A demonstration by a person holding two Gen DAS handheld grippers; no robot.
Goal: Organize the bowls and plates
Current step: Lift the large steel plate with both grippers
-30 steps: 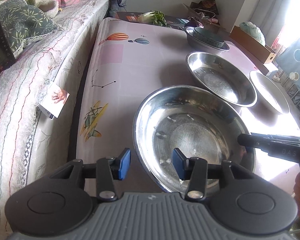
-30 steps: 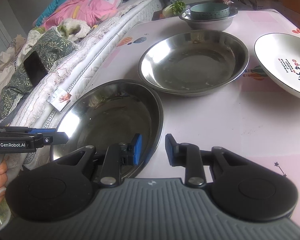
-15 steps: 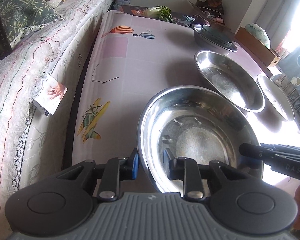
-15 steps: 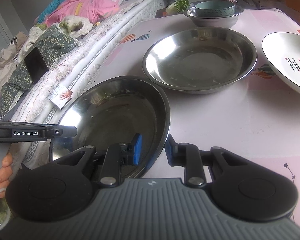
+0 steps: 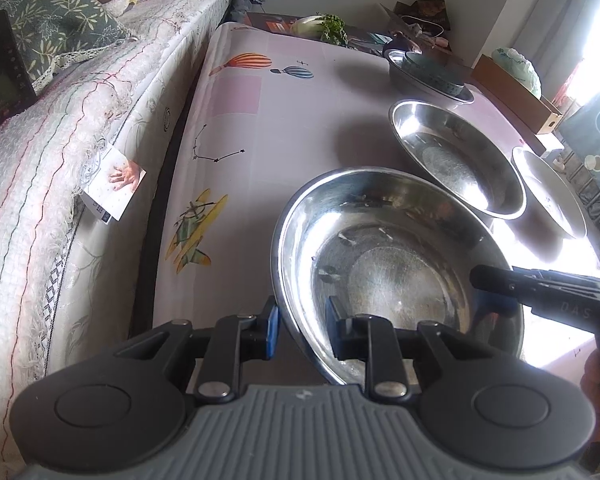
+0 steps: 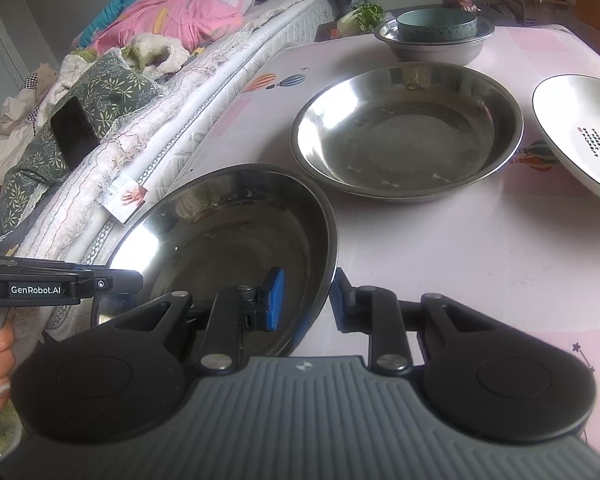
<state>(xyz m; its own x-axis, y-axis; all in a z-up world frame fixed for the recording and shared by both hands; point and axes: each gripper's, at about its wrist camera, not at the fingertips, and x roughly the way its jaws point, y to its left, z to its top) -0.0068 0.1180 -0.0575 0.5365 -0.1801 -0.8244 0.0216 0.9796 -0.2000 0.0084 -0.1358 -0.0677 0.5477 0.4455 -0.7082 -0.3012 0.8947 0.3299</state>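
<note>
A large steel bowl [image 5: 400, 264] is held between both grippers above the near end of the pink table. My left gripper [image 5: 302, 330] is shut on its left rim. My right gripper [image 6: 306, 300] is shut on its right rim [image 6: 328, 240], one finger inside the bowl, one outside. A second steel bowl [image 6: 408, 136] sits just beyond it. A white printed plate [image 6: 580, 132] lies to the right. At the far end a teal bowl [image 6: 436, 24] sits inside a steel basin [image 6: 436, 46].
A bed with quilts and a phone [image 6: 74, 130] runs along the table's left side. A paper card [image 5: 114, 182] hangs at the bed edge. Greens [image 5: 324, 26] and boxes [image 5: 516, 88] stand past the table's far end.
Both grippers closed on the near steel bowl's rim, left first open, then shut. The bowl has risen and tilted a little toward the second bowl.
</note>
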